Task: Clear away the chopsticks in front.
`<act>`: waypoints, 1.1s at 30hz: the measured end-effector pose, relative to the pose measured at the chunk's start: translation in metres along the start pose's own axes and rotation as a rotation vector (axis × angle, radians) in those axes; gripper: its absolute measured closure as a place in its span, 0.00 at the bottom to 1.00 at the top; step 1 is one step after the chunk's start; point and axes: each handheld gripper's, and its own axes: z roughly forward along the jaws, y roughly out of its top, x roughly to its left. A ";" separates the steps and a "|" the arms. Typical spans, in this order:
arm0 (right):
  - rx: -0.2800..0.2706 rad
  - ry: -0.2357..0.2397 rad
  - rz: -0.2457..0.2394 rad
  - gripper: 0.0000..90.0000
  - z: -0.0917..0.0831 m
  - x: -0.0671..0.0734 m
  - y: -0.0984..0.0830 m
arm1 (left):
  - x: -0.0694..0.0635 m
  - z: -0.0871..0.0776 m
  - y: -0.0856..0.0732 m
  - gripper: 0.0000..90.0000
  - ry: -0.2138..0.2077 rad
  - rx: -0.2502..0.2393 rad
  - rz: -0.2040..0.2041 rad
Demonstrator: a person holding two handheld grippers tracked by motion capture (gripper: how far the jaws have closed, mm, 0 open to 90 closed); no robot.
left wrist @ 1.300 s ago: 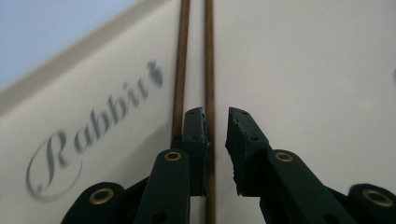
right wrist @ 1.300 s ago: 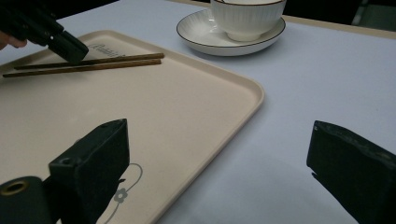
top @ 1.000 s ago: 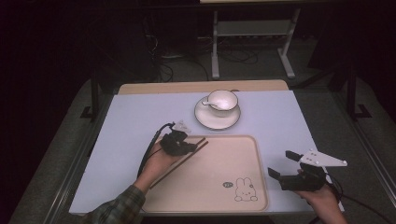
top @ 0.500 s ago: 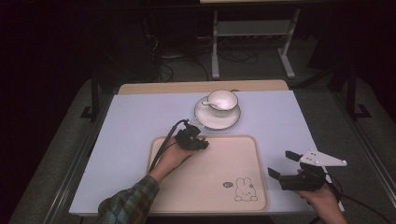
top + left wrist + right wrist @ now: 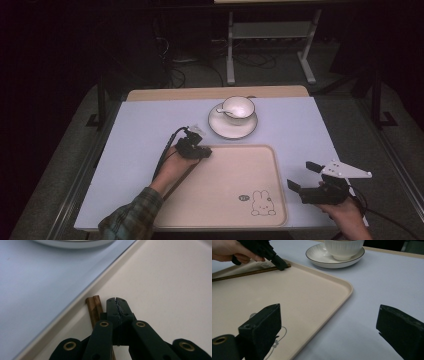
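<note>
Work in hand: laying a pair of chopsticks into the tray, along its far-left rim.
Done so far: the chopsticks lie flat on the tray floor, side by side, tips just short of the tray's far corner, running back along the left rim toward the person; judged as placed, or very nearly so.
Left to do: judged, the left tool has only to draw clear of the sticks; whether they need straightening cannot be told.
Left tool: jaws closed tip to tip with nothing visible between them in the left gripper view; it rests just beside the chopstick tips, on their right in that view; whether it touches them cannot be told.
Right tool: jaws spread wide and empty, held above the table off the tray's right near corner, well apart from the sticks.
Chopsticks, appearance: two slim brown wooden sticks, square-cut ends, grain faintly showing, long and straight in the right gripper view.
Tray, appearance: pale beige, raised rim, rounded corners, a small rabbit print near the front.
Other items: white cup on a white saucer, beyond the tray on the table.
</note>
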 end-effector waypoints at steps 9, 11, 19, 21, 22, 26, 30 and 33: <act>-0.001 -0.002 -0.003 0.06 0.000 0.001 0.000 | 0.012 -0.023 -0.023 0.99 0.020 0.010 -0.031; -0.001 -0.002 -0.003 0.06 0.000 0.001 0.000 | 0.015 -0.029 -0.028 0.99 0.024 0.010 -0.040; 0.000 -0.002 -0.003 0.06 0.000 0.001 0.000 | 0.022 -0.047 -0.047 0.99 0.036 0.016 -0.066; -0.002 -0.003 -0.006 0.06 0.000 0.001 0.001 | 0.024 -0.051 -0.052 0.99 0.041 0.014 -0.076; -0.003 -0.003 -0.006 0.06 0.000 0.001 0.001 | 0.025 -0.053 -0.054 0.99 0.043 0.012 -0.081; -0.005 -0.005 -0.003 0.06 -0.001 0.002 0.001 | 0.028 -0.060 -0.061 0.99 0.050 0.013 -0.083; -0.005 -0.006 -0.004 0.06 -0.001 0.001 0.000 | 0.031 -0.066 -0.067 0.99 0.056 0.010 -0.092; -0.004 -0.006 -0.006 0.06 -0.001 0.002 0.001 | 0.032 -0.067 -0.068 0.99 0.059 0.010 -0.094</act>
